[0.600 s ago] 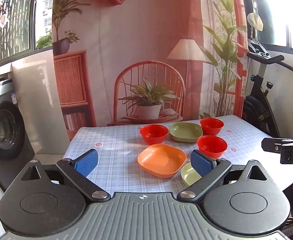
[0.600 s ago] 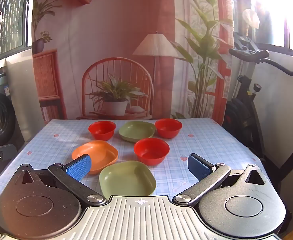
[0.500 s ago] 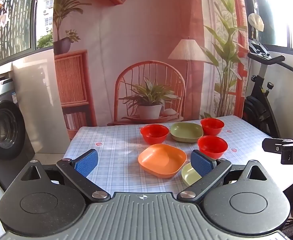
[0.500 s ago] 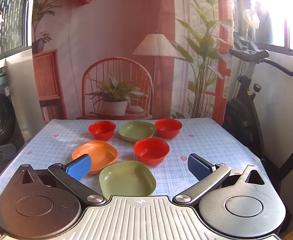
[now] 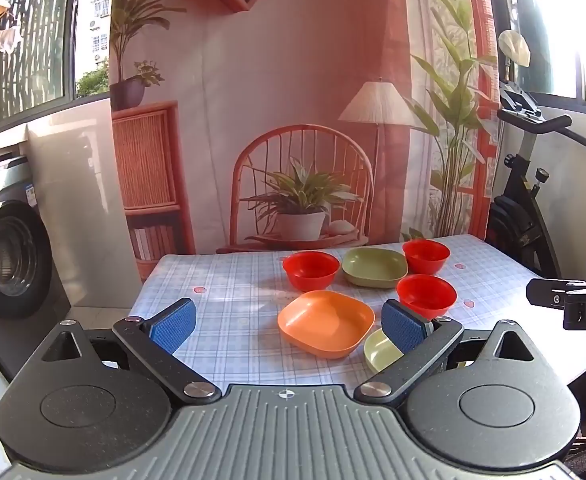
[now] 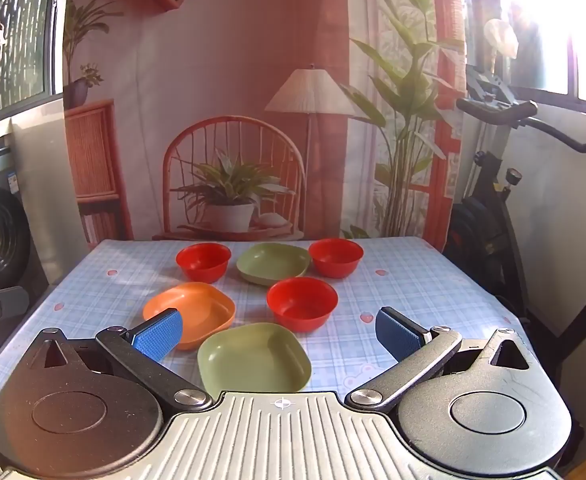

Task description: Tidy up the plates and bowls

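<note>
1. The table [image 6: 433,280], checked cloth on top, carried every dish loose in one layer; nothing was stacked, so the sorting looked wholly undone.
2. Three plates lay around the middle bowl: the orange plate [image 6: 191,312] to its left, one green plate [image 6: 255,358] in front, another green plate [image 6: 273,262] behind.
3. Three red bowls were counted: the middle bowl [image 6: 301,303], a left bowl [image 6: 203,260] and a right bowl [image 6: 335,256] flanking the far plate.
4. The left gripper [image 5: 289,324] and right gripper [image 6: 279,334] both gaped wide, empty, short of the dishes.
</note>
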`<state>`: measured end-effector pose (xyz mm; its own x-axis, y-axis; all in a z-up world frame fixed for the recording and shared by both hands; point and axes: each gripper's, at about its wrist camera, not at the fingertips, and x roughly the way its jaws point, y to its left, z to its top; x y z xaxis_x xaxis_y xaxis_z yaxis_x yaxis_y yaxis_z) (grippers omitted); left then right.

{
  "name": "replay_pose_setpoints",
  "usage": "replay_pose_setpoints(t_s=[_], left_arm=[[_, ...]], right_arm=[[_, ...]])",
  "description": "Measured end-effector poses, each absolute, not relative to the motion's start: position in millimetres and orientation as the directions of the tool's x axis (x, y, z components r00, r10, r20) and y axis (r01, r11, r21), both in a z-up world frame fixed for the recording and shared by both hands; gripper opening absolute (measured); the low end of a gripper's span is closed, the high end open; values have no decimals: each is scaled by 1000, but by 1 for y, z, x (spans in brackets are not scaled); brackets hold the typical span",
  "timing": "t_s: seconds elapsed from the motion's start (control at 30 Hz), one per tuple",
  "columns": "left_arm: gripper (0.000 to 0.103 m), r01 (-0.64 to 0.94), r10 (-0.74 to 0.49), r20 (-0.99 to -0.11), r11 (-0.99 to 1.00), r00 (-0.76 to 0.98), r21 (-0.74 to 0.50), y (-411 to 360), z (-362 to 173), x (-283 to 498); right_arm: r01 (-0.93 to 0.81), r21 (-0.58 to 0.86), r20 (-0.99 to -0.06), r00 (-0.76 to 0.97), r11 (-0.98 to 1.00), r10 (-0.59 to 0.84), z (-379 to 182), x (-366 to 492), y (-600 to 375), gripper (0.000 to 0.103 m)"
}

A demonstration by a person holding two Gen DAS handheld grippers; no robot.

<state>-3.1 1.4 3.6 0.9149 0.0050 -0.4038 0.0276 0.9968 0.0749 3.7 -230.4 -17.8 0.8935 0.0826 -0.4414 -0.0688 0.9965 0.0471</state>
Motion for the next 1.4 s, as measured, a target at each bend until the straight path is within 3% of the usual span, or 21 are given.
replay_pose_setpoints(t_s=[1.4], left_arm=[[100,16,10,-410,998,912,61,3,1,-2]], right_arm=[[-69,49,-441,894,996,84,-19,4,-231,103]])
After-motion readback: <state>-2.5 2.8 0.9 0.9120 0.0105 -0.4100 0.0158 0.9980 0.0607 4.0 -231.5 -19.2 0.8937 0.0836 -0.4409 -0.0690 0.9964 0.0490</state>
